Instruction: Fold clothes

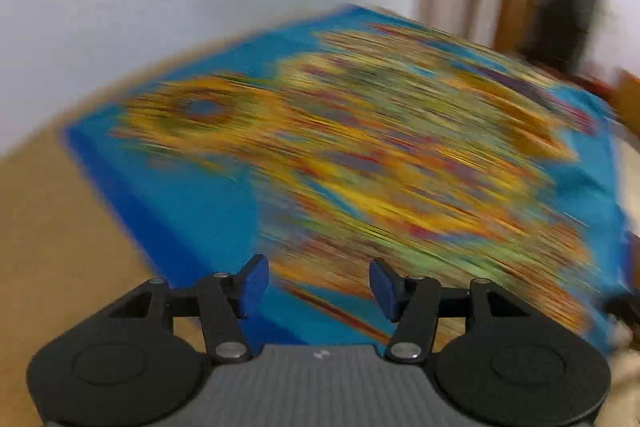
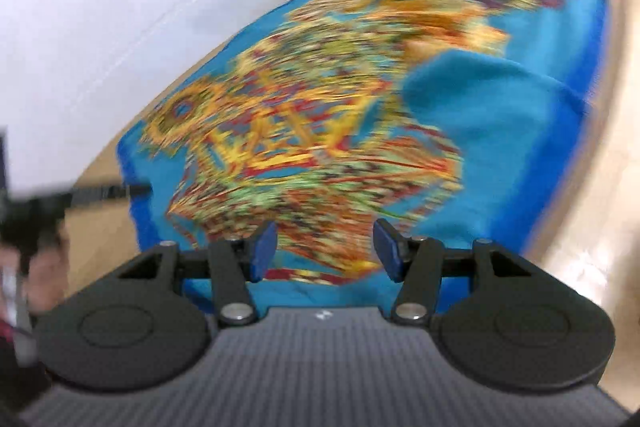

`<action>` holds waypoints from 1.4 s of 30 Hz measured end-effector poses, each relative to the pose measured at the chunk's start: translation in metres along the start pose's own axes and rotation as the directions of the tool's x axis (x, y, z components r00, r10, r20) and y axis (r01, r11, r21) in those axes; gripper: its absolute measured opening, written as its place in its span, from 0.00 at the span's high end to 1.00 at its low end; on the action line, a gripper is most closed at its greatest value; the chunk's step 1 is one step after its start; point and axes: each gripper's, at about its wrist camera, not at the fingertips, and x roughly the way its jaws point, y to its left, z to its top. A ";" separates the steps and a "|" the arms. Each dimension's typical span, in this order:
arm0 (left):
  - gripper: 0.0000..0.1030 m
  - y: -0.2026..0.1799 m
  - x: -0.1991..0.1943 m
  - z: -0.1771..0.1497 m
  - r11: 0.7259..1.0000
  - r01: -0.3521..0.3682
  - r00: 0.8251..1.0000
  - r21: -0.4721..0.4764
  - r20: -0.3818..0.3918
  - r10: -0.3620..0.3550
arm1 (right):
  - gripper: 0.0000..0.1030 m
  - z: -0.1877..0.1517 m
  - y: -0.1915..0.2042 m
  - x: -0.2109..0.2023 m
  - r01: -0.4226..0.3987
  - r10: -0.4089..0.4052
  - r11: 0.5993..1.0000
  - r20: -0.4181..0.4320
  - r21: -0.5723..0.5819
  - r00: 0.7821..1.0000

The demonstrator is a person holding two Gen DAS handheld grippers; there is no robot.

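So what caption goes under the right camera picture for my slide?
Open right gripper above a bright blue patterned cloth spread on a table, blurred by motion.

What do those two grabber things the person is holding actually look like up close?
Both look alike. The left gripper and the right gripper each have two blue pads on black jointed bars with silver pins. Behind these sit two round black discs and a grey, carbon-weave body with a small white mark. No cables show.

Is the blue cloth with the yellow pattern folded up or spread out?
Mostly spread out: the blue cloth covers the surface, though one plain blue part lies turned over the pattern at its right side.
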 end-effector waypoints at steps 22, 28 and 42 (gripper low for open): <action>0.41 -0.132 0.044 0.011 0.940 -0.298 0.950 -0.164 -0.146 0.276 | 0.44 0.082 -0.196 -0.044 -0.057 0.059 0.997 0.032 -0.049 0.998; 0.41 -0.160 0.059 0.033 0.876 -0.401 0.913 -0.268 -0.190 0.360 | 0.43 0.164 -0.274 -0.022 0.012 -0.009 0.998 0.038 -0.068 0.999; 0.41 -0.167 0.111 0.070 0.731 -0.553 0.833 -0.399 -0.288 0.473 | 0.45 0.313 -0.359 0.129 0.278 -0.265 0.955 0.125 -0.104 0.956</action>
